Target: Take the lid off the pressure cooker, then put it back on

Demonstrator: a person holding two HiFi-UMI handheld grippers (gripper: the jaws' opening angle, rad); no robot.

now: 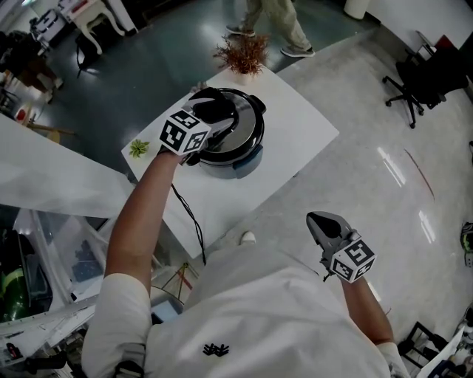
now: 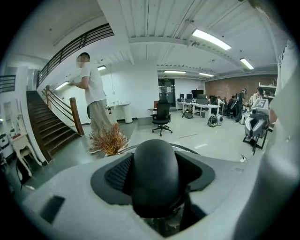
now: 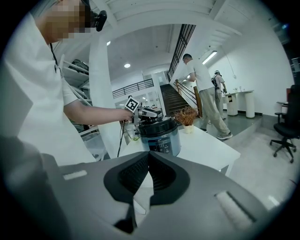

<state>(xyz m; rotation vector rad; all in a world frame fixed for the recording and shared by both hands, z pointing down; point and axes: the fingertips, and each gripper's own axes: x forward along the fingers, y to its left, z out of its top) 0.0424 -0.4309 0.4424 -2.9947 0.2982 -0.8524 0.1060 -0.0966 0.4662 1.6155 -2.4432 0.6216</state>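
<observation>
On the white table stands the pressure cooker, near the far side of the top. Its lid sits on the pot and looks level from both the head view and the right gripper view. The left gripper is on top of the lid. Its two jaws are closed around the black handle in the middle of the lid (the rounded handle fills the space between them in the left gripper view).

The right gripper is held low beside the person's body, over the pale floor and well apart from the table. Its jaws are together, with the tips touching, and they hold nothing.

At the far corner of the table is a dried plant in a small pot. A small green plant is at the left edge, near the left forearm. A black cable hangs down from the near side of the table. Behind the table a person stands on the floor, and an office chair is far to the right.
</observation>
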